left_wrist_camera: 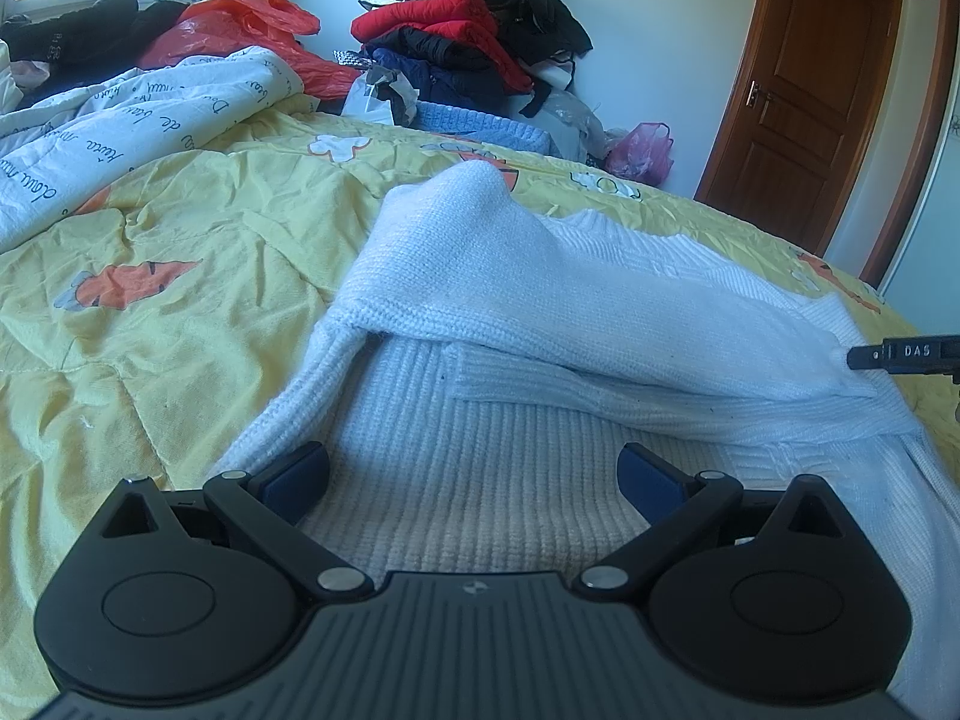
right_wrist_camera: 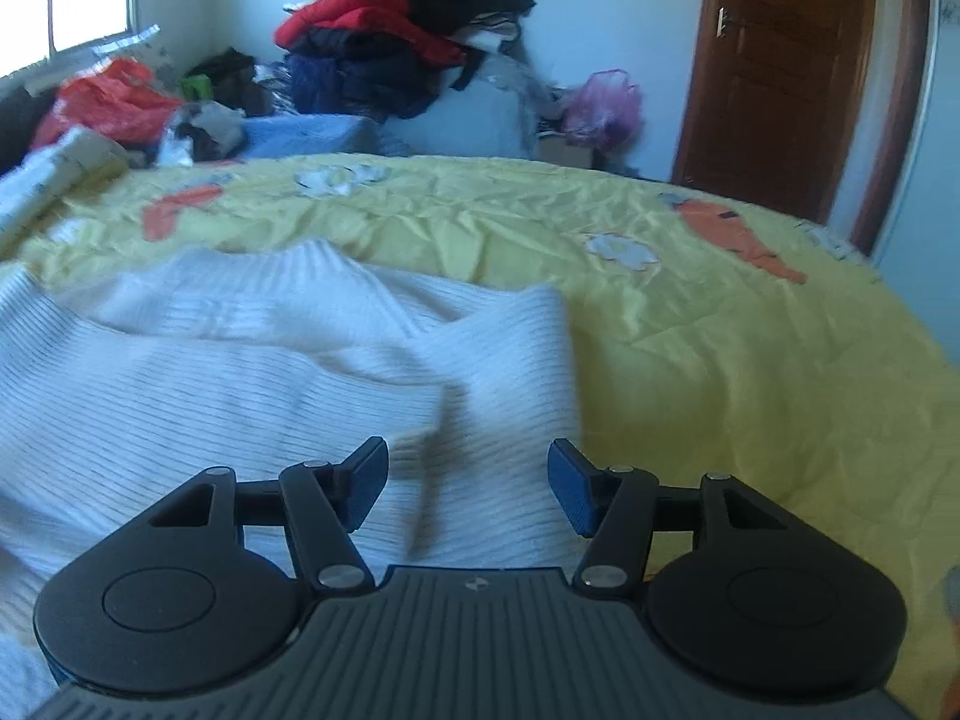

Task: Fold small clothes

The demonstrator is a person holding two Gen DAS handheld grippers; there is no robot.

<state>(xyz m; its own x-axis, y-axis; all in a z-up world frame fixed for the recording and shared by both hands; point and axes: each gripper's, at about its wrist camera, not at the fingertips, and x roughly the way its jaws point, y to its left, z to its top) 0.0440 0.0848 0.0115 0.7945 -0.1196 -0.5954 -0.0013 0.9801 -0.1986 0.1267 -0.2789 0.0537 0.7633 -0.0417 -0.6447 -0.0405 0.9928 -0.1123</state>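
A white knitted sweater (left_wrist_camera: 540,312) lies on the yellow bedspread (left_wrist_camera: 180,228), one sleeve folded across its ribbed body. My left gripper (left_wrist_camera: 474,474) stands open just above the sweater's ribbed hem, nothing between its blue pads. In the right wrist view the same sweater (right_wrist_camera: 240,348) fills the left half, slightly blurred, with a sleeve cuff (right_wrist_camera: 516,348) lying ahead. My right gripper (right_wrist_camera: 468,480) is open over that cuff; the cloth lies below the pads, not pinched. A finger of the right gripper (left_wrist_camera: 900,354) pokes in at the sweater's right edge in the left wrist view.
A white quilt with script print (left_wrist_camera: 120,120) is bunched at the bed's left. A pile of red, black and navy clothes (left_wrist_camera: 468,36) stands against the far wall, with a red plastic bag (left_wrist_camera: 240,30) and a pink bag (left_wrist_camera: 642,150). A brown door (left_wrist_camera: 804,90) is at the right.
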